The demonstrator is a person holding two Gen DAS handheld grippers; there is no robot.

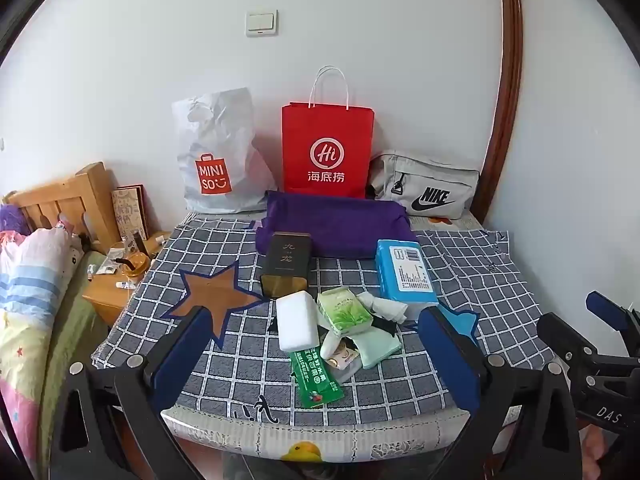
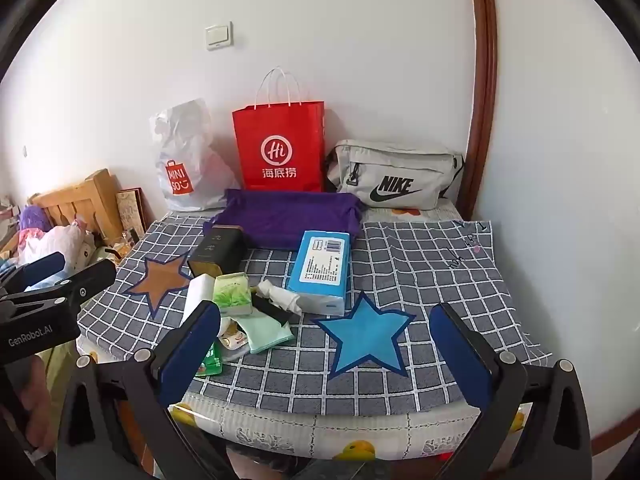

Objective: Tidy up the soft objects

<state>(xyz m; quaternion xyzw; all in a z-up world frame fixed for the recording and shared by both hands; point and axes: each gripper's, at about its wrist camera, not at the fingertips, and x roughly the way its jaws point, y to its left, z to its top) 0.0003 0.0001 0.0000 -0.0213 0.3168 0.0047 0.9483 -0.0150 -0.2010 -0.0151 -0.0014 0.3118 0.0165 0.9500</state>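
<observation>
**Both jaws hanging wide over the checked cloth, nothing gripped**

The left gripper is hovering with its jaws released and spread wide; nothing is lying between the blue pads. Framed between them in the left wrist view is the heap of soft things, sitting on the grey checked cloth that is covering the bench. In that heap a white sponge block is lying at nine o'clock, a green tissue pack is resting at the centre, a rolled white cloth is lying at two o'clock, a mint green cloth is sitting at four o'clock, and a green sachet is pointing toward six o'clock.

The right gripper is likewise standing released, jaws apart, over a blue star printed on the cloth; the heap is lying at its ten o'clock.

Beyond the heap, a dark tin box is lying at eleven o'clock and a blue tissue pack at one o'clock. A brown star is showing at nine o'clock. Farther back a purple cloth bin is sitting at twelve o'clock, and against the wall a Miniso bag, a red paper bag and a grey Nike bag are standing in a row.
</observation>
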